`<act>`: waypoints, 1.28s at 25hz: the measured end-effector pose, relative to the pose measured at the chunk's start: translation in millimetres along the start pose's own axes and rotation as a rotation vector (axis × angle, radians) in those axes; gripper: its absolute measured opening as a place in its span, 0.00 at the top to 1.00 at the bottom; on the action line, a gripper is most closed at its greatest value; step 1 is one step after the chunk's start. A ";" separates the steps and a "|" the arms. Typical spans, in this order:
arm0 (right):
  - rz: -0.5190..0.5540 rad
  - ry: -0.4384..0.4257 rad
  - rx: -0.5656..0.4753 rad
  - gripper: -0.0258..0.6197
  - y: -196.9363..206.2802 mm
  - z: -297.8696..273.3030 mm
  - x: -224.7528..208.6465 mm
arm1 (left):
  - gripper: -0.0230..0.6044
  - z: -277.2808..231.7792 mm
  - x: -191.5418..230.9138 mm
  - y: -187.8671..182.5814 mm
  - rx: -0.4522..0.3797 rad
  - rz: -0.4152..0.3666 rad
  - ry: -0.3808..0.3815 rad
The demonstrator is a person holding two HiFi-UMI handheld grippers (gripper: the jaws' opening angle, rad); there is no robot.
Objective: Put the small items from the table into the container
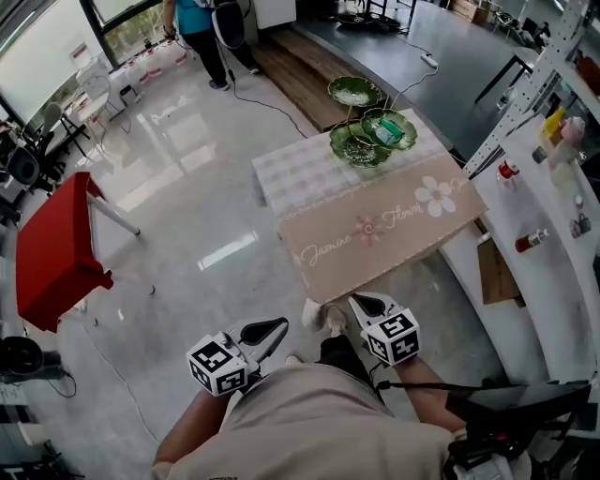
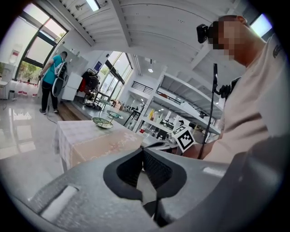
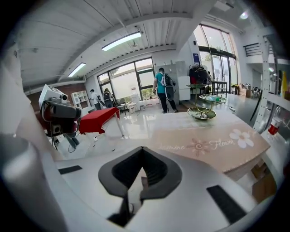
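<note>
The table (image 1: 375,234) wears a beige cloth printed with flowers, and no loose small items show on it. At its far end stands a tiered green dish stand (image 1: 366,141) with a teal item (image 1: 387,131) in one dish. Both grippers hang close to my body, short of the table's near edge. My left gripper (image 1: 272,328) is shut and holds nothing; in its own view the left gripper (image 2: 142,152) points past the table (image 2: 90,140). My right gripper (image 1: 361,305) is also shut and empty, and in its view the right gripper (image 3: 142,149) faces the table (image 3: 217,145) and dish stand (image 3: 201,113).
A red table (image 1: 56,253) stands on the glossy floor at the left. White shelves (image 1: 553,234) with bottles run along the right side. A person in a teal shirt (image 1: 202,28) stands far back, and a cable (image 1: 262,98) trails across the floor.
</note>
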State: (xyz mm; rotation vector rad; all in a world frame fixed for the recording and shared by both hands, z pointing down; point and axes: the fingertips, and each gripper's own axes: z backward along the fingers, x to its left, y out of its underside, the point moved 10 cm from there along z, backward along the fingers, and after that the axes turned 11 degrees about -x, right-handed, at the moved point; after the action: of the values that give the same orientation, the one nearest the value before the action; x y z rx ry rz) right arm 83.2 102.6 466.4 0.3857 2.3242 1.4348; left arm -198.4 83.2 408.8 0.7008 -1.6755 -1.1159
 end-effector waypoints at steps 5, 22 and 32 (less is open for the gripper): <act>0.019 0.014 -0.010 0.94 19.9 26.8 44.1 | 0.95 20.4 -18.9 18.8 0.031 0.004 0.054; 0.090 -0.007 -0.039 0.94 33.5 49.4 127.1 | 0.95 72.9 -39.3 42.3 0.034 -0.016 0.096; 0.171 -0.060 -0.041 0.94 23.6 33.2 142.4 | 0.95 87.2 -36.9 44.1 -0.009 -0.007 0.068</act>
State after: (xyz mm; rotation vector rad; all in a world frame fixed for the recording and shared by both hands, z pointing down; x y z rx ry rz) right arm -27.7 199.4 449.1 0.6207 2.2560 1.5242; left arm -263.9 163.2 424.3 0.7320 -1.6112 -1.0919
